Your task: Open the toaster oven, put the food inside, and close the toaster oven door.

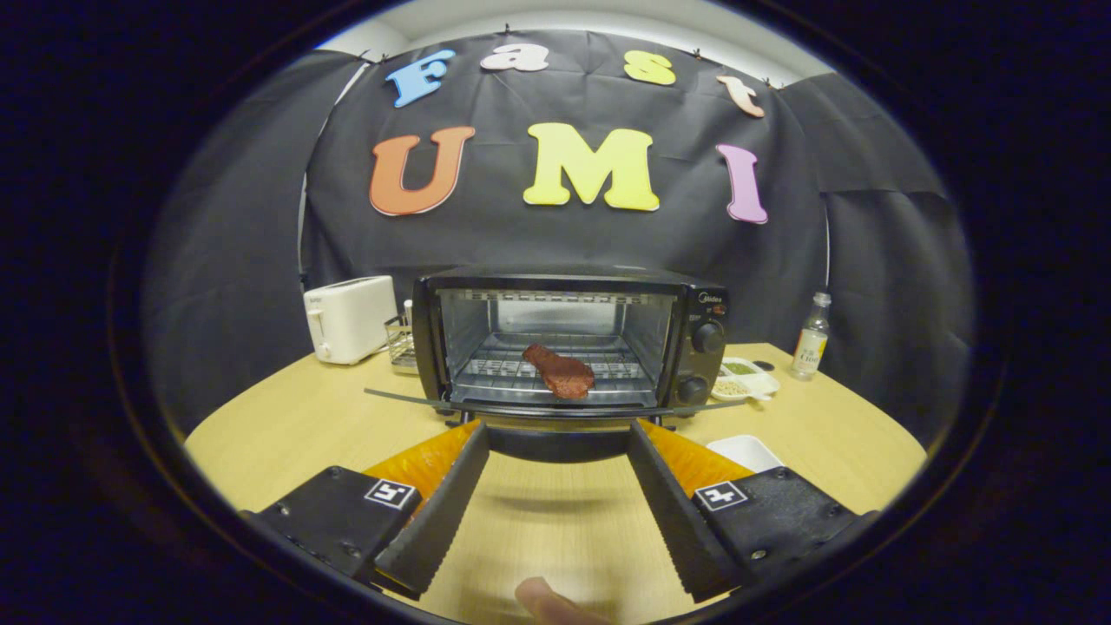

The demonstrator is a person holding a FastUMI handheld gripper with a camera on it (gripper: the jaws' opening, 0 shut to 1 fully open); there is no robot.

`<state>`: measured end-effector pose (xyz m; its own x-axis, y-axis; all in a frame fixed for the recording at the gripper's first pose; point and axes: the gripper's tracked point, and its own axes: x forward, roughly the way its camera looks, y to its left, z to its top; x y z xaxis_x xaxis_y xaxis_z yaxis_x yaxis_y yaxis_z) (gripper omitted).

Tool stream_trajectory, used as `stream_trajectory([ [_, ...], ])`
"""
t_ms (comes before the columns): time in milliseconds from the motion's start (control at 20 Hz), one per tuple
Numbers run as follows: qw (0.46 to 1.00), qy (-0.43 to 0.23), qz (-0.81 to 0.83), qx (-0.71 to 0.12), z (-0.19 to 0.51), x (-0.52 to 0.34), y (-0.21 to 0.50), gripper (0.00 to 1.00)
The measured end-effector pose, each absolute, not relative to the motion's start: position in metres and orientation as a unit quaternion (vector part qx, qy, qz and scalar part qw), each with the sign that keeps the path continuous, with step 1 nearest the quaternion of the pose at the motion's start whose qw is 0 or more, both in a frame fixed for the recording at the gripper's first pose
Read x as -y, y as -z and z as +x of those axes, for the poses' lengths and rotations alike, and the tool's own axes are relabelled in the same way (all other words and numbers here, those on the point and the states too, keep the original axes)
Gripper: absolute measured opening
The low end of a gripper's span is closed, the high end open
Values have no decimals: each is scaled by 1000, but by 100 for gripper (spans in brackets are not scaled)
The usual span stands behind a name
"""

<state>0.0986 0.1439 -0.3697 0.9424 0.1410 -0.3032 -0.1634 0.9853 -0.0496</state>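
The black toaster oven [694,299] stands on the wooden table straight ahead of the fingers. Its glass door [408,400] hangs fully open, lying flat toward me just beyond the fingertips. A reddish-brown piece of meat [560,371] rests on the wire rack [495,371] inside the oven. My gripper [557,427] is open, fingers spread wide, with nothing between them; the fingertips sit just under the front edge of the lowered door. A person's fingertip [547,599] shows between the finger bases.
A white toaster [350,319] stands left of the oven, with a small wire rack beside it. Right of the oven are small dishes of seasoning [743,378], a clear bottle [811,337] and a white tray [745,451] near the right finger.
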Motion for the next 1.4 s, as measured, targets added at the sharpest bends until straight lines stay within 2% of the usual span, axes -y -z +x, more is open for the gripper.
stream_trajectory([
  [550, 988, -99, -39, -110, 164, -163, 306, 100],
  [700, 990, -98, -33, -99, 163, -158, 277, 100],
  [900, 991, -105, -35, -74, 113, -140, 234, 100],
  [1200, 998, -52, -42, 9, 3, -65, 146, 100],
  [1400, 997, -49, -54, 10, -51, -38, 126, 100],
])
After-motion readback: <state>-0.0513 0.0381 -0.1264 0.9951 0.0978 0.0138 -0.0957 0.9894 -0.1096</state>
